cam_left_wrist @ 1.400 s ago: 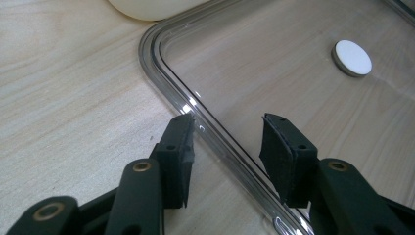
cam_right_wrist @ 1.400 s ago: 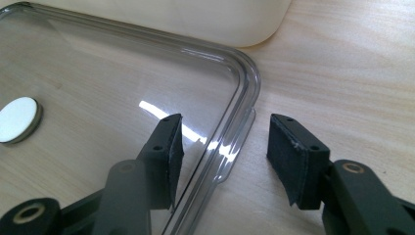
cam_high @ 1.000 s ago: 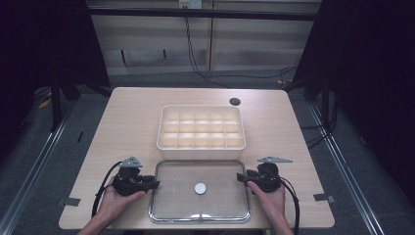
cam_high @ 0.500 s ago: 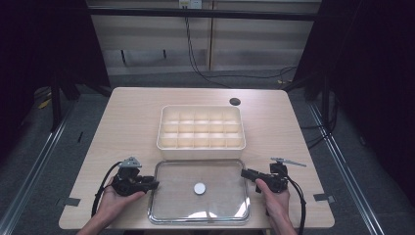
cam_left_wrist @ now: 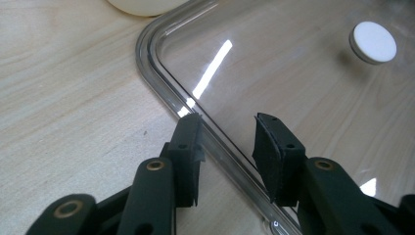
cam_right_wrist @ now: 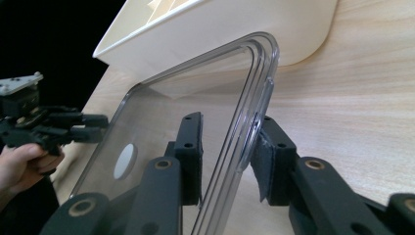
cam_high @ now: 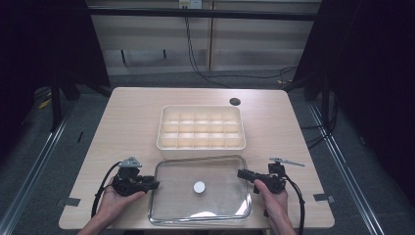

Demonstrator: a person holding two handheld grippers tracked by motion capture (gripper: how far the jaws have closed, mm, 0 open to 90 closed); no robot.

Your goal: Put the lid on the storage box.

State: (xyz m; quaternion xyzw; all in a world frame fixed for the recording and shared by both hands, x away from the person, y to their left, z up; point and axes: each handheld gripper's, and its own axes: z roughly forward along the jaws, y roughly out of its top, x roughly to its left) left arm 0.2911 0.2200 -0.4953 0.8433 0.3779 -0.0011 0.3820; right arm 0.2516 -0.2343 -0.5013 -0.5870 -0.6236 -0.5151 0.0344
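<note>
High view: clear lid (cam_high: 215, 183), white round knob (cam_high: 199, 187) at ctr, flat on table (cam_high: 132, 117).
Left gripper (cam_high: 152, 185): jaws straddle lid's edge, gap both sides, been widening.
Right gripper (cam_high: 243, 173): jaws astride opposite edge, been closing; contact unclear.

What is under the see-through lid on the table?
Under the clear lid you can see the wooden table right through it. A white round disc sits at its middle; whether it is on top or underneath is hard to tell. Nothing else shows beneath.

High view looks down from above; both claw views sit close, sharing the clear lid (cam_high: 200, 188).
</note>
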